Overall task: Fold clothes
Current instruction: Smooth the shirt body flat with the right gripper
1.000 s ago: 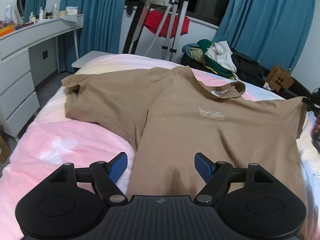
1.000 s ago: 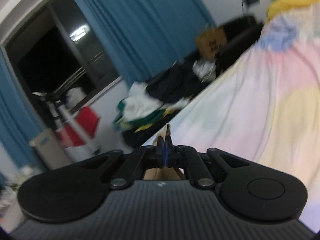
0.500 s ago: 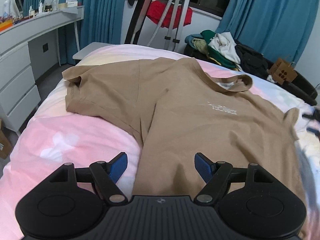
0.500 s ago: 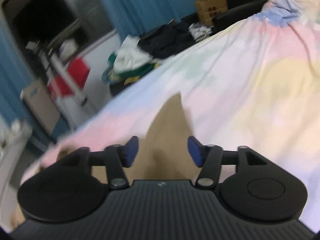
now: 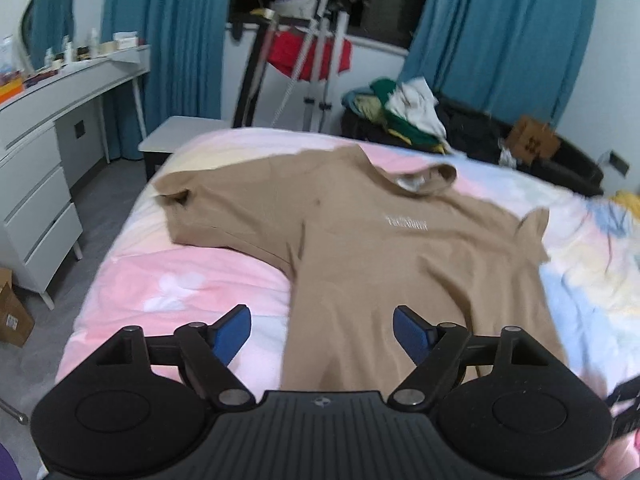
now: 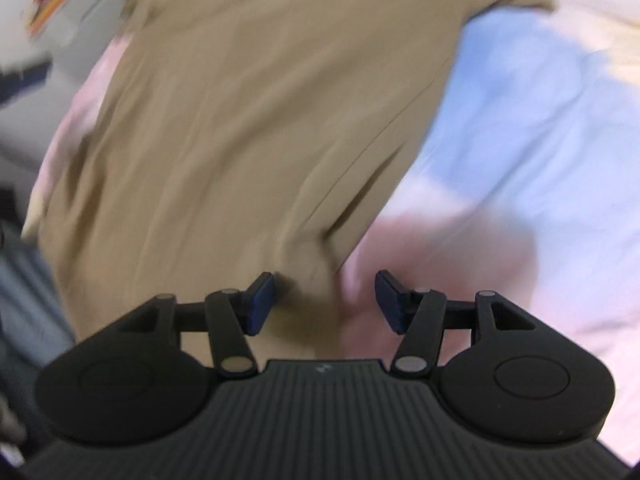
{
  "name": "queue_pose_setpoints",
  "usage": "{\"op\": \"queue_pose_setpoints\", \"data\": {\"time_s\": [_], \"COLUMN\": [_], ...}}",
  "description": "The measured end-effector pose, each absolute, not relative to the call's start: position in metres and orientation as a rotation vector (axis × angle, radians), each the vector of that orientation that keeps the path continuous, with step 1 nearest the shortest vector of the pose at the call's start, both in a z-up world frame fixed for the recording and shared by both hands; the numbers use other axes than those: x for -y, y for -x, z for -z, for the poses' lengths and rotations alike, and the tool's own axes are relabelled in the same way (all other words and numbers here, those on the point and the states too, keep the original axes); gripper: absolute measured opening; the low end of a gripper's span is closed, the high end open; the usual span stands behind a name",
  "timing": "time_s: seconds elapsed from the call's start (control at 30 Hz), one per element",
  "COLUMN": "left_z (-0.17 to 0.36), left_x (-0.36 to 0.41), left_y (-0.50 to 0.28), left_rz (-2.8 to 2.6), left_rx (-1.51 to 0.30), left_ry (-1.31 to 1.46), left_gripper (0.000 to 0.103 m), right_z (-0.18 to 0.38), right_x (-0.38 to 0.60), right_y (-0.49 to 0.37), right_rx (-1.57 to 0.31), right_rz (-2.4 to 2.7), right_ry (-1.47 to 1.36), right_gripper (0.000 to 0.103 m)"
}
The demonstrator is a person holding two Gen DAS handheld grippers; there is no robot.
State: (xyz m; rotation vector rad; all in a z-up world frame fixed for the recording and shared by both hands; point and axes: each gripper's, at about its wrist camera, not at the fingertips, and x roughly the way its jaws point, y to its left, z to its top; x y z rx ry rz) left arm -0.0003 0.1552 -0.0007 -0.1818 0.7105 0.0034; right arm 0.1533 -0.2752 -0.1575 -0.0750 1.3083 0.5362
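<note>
A tan T-shirt (image 5: pixel 380 248) lies spread front-up on the pastel bed (image 5: pixel 180 280), collar toward the far end, both sleeves out. My left gripper (image 5: pixel 322 334) hovers above the shirt's near hem, its jaws opening, with nothing pressed between the blue pads. In the blurred right wrist view my right gripper (image 6: pixel 324 304) points steeply down at the T-shirt (image 6: pixel 260 100) where its side edge meets the bed (image 6: pixel 520 160). Its jaws are closing. The shirt's edge lies below the gap and the pads do not press on it.
A grey dresser (image 5: pixel 36 184) and a small side table (image 5: pixel 176 140) stand left of the bed. Beyond its far end are a drying rack with red cloth (image 5: pixel 312 56), a pile of clothes (image 5: pixel 408 108) on a dark sofa and a cardboard box (image 5: pixel 532 142).
My right gripper opened, let go of the tan cloth and swung down over the shirt's side edge. The right sleeve now lies on the bed. My left gripper rose and drew back.
</note>
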Motion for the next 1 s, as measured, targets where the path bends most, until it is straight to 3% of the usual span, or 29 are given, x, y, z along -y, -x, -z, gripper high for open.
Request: {"op": "queue_pose_setpoints", "data": {"time_s": [0.2, 0.23, 0.27, 0.3, 0.37, 0.63, 1.0], "left_z": [0.013, 0.015, 0.017, 0.019, 0.022, 0.028, 0.045], "left_x": [-0.195, -0.202, -0.207, -0.210, -0.210, -0.195, -0.181], "left_y": [0.003, 0.001, 0.001, 0.000, -0.002, -0.005, -0.007], "left_rz": [-0.091, -0.097, -0.094, -0.087, -0.072, -0.033, -0.027], "left_rx": [-0.785, -0.801, -0.813, -0.824, -0.840, -0.857, -0.942], "left_ry": [0.290, 0.318, 0.345, 0.363, 0.364, 0.365, 0.305], "left_gripper": [0.081, 0.081, 0.081, 0.081, 0.081, 0.081, 0.082], "right_z": [0.165, 0.164, 0.163, 0.162, 0.154, 0.105, 0.106], "right_x": [0.222, 0.217, 0.213, 0.210, 0.206, 0.254, 0.307], "right_y": [-0.138, -0.136, -0.134, -0.131, -0.125, -0.122, -0.122], "right_rx": [-1.389, -1.398, -1.406, -1.411, -1.400, -1.344, -1.318], "right_rz": [-0.569, -0.572, -0.572, -0.568, -0.572, -0.456, -0.359], "right_ry": [0.403, 0.433, 0.463, 0.492, 0.538, 0.513, 0.330], "right_gripper": [0.055, 0.046, 0.027, 0.016, 0.008, 0.006, 0.009]}}
